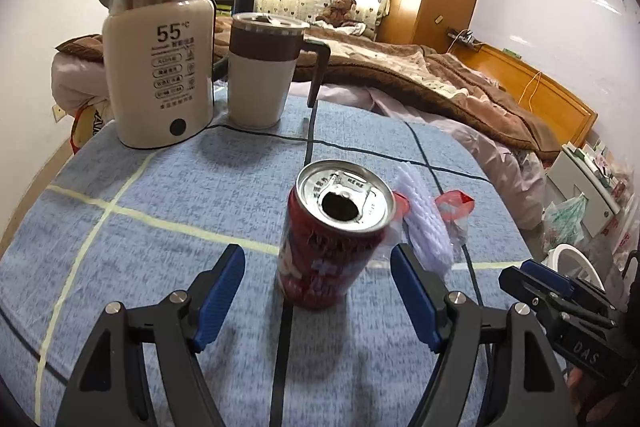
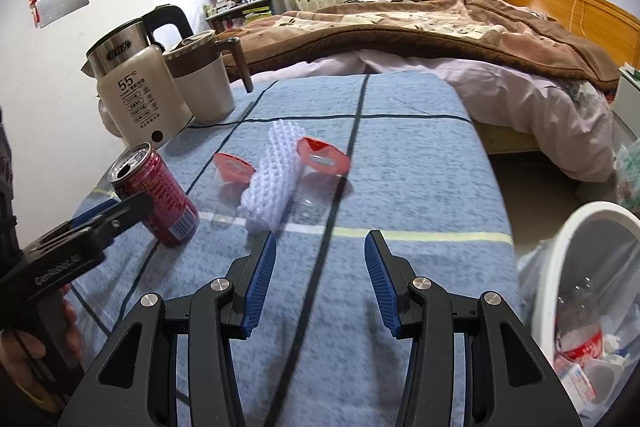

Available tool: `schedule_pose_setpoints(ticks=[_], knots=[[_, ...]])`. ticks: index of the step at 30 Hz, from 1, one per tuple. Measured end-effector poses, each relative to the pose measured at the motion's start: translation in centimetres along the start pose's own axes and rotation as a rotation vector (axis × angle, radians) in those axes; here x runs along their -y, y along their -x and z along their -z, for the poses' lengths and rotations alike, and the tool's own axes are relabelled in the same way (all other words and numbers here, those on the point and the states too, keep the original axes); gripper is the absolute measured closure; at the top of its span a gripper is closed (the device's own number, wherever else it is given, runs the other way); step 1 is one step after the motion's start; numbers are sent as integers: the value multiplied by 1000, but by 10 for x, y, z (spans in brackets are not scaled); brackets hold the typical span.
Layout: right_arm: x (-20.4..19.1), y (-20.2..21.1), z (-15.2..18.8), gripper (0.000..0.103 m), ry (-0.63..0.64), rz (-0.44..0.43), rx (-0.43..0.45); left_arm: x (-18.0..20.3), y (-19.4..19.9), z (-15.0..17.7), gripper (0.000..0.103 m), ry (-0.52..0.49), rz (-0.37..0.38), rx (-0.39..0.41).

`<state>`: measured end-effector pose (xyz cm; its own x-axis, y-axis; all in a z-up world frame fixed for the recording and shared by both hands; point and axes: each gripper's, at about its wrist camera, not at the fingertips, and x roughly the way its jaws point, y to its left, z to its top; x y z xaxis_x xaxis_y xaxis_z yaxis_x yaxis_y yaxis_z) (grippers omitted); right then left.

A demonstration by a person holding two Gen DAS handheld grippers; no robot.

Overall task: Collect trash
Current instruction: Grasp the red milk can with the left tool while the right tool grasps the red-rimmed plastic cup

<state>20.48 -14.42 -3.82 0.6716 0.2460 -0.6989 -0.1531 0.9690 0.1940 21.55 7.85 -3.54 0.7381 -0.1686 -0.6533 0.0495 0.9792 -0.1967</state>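
Observation:
A red drink can (image 1: 332, 239) with an opened top stands upright on the blue checked tablecloth (image 1: 160, 207). My left gripper (image 1: 318, 253) is open, its blue pads on either side of the can's near face without touching it. Just right of the can lie a white foam net sleeve (image 1: 424, 223) and a red-and-clear plastic wrapper (image 1: 454, 207). In the right wrist view the foam net (image 2: 272, 175) lies between two red-rimmed clear wrappers (image 2: 234, 163) (image 2: 322, 153). My right gripper (image 2: 320, 239) is open and empty, a short way in front of the net.
A cream electric kettle (image 1: 160, 75) and a lidded mug (image 1: 260, 75) stand at the table's far left, with a cord across the cloth. A white bin (image 2: 560, 267) holding a plastic bottle sits off the table's right edge. A bed lies behind.

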Motion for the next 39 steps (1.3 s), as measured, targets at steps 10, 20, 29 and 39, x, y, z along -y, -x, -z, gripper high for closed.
schedule_pose_setpoints(ticks=[10,20,29,39], knots=[[-16,-25,-15,56,21,-47,-6,-5,-17,-7,26,10,-2,14],[-12,-42,-26,56,-29,-5,13,-9,-17,-11,41,-12,-17,27],[4,-65,-38,56,-85,47,-15,-11,-24,-13,45,-2,7,14],[12,-85,-43,68,-124,38,-66,-14,-32,-15,44,17,10,7]])
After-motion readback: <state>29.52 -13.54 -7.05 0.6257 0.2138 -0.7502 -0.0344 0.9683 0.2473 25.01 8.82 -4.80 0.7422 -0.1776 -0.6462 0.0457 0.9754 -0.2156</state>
